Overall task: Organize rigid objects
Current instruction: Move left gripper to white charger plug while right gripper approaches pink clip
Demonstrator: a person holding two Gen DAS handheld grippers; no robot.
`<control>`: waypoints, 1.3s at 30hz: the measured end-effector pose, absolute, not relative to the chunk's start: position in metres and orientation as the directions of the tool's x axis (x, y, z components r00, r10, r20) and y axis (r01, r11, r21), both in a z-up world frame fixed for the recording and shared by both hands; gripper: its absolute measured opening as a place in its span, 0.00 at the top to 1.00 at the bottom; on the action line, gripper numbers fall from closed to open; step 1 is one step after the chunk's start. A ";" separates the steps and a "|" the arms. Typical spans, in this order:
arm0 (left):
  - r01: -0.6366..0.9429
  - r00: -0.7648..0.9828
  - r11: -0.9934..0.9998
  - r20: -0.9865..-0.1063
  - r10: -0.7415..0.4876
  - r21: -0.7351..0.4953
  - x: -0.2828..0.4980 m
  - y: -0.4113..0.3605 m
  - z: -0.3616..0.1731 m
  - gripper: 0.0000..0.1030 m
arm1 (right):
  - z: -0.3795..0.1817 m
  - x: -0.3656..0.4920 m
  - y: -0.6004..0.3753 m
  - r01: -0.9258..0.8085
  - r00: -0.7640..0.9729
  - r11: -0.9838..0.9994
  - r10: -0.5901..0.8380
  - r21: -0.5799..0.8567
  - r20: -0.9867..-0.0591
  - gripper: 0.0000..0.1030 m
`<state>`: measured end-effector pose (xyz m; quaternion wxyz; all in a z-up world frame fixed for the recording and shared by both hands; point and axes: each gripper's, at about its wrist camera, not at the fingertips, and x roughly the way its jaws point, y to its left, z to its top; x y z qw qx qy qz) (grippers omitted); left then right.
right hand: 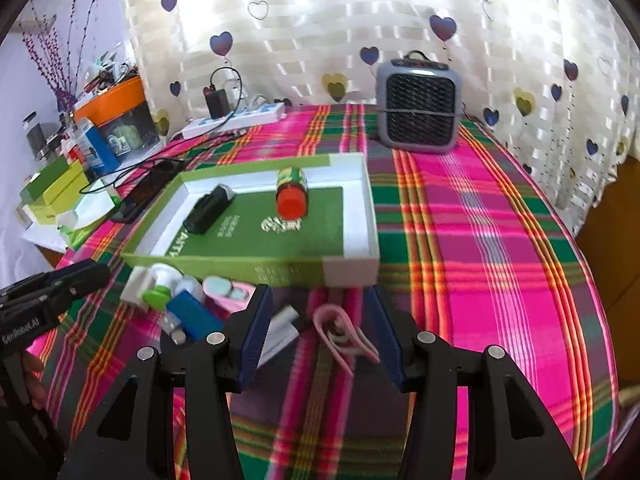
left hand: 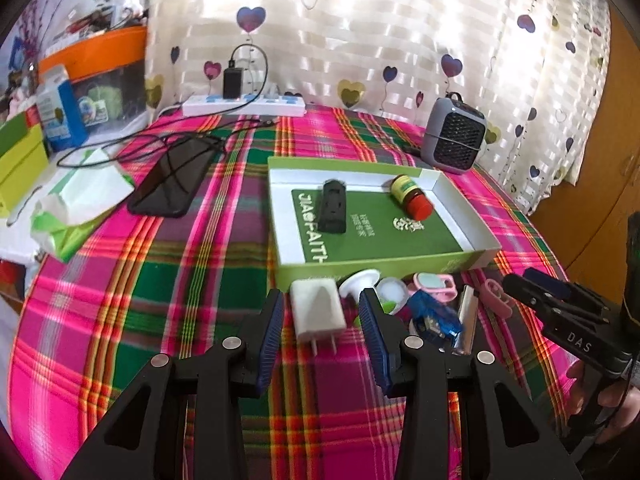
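A shallow green box lies on the plaid cloth. It holds a black charger block and a red-capped bottle lying on its side. Small items are piled in front of the box. My left gripper is open, with a white wall plug lying between its fingers, untouched. My right gripper is open around a pink clip on the cloth. Between them lie a blue USB piece, a silver bar and a pink-mint case.
A grey mini heater stands at the back right. A black phone with cables, a tissue pack and a power strip lie at the left and back. Boxes crowd the far left. The table drops off at the right.
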<state>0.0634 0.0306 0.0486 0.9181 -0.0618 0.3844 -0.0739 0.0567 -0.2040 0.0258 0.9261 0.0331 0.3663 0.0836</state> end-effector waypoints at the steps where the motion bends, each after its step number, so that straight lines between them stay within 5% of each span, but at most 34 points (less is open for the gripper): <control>1: 0.085 0.690 0.981 -0.700 -0.185 -0.176 0.062 0.032 0.046 0.63 | 0.024 0.054 -0.205 -0.129 0.716 0.984 0.180 0.126 -0.674 0.51; 39: 0.119 0.618 0.981 -0.762 -0.194 -0.153 0.083 0.018 0.017 0.63 | -0.006 0.070 -0.204 -0.170 0.630 0.985 0.119 0.013 -0.768 0.51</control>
